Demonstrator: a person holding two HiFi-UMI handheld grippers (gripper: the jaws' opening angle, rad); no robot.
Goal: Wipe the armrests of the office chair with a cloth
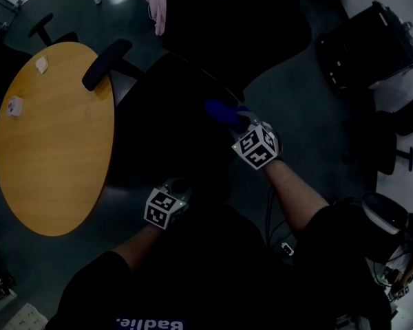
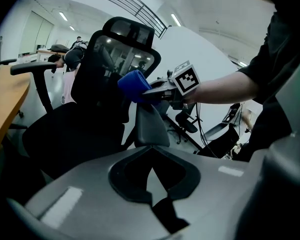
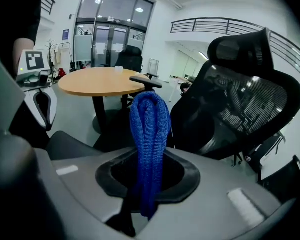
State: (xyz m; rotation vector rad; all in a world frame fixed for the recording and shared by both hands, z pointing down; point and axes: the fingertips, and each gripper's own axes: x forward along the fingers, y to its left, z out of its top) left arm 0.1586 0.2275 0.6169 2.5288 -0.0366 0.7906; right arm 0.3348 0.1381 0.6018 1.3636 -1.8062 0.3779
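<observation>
A black mesh-backed office chair stands beside me. Its near grey armrest runs straight ahead of my left gripper, whose jaws look shut with nothing in them. My right gripper is shut on a folded blue cloth, and the cloth is over the far end of that armrest; whether it touches, I cannot tell. The other armrest lies on the chair's far side, next to the round table. In the dark head view the left gripper sits low by the seat's near edge.
A round wooden table with small white items stands left of the chair. Someone stands behind the chair, a hand showing. A black case and other chair bases are on the right. Cables trail on the floor.
</observation>
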